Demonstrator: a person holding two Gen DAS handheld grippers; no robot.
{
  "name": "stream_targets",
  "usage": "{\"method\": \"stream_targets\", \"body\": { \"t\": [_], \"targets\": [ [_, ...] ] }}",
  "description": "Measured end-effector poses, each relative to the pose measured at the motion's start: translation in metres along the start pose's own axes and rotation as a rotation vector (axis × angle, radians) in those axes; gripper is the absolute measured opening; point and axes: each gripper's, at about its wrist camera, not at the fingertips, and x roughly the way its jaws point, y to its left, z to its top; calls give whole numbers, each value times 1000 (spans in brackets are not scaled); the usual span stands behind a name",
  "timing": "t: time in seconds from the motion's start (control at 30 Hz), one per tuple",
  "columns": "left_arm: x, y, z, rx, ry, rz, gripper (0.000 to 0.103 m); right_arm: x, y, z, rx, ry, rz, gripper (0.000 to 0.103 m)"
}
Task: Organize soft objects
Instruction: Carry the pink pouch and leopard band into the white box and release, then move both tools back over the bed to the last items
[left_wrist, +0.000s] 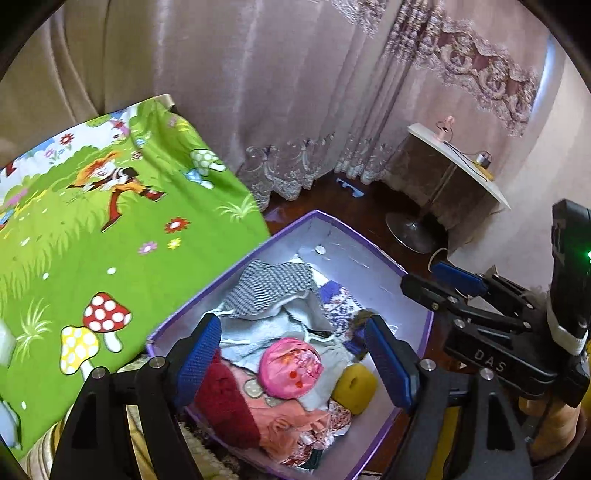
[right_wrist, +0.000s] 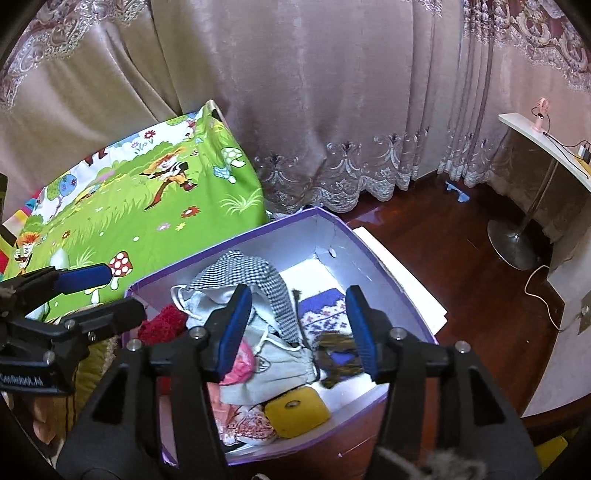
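Both grippers, left gripper (left_wrist: 293, 363) and right gripper (right_wrist: 299, 332), hang spread and empty over the box (right_wrist: 391, 280); you could snag several tangled cloths (they overlap) instead of one

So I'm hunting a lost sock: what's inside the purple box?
In the box: checked cloth, grey cloth, pink ball, red knit, yellow sponge, blue patterned knit. Anything beneath the pile is hidden.
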Motion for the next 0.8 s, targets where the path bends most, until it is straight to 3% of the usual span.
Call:
{"method": "stream_targets", "body": {
  "t": [0.8],
  "targets": [
    [-62, 107, -23, -182, -75, 238, 81, 3, 107, 11, -175, 22, 135, 64]
  ]
}}
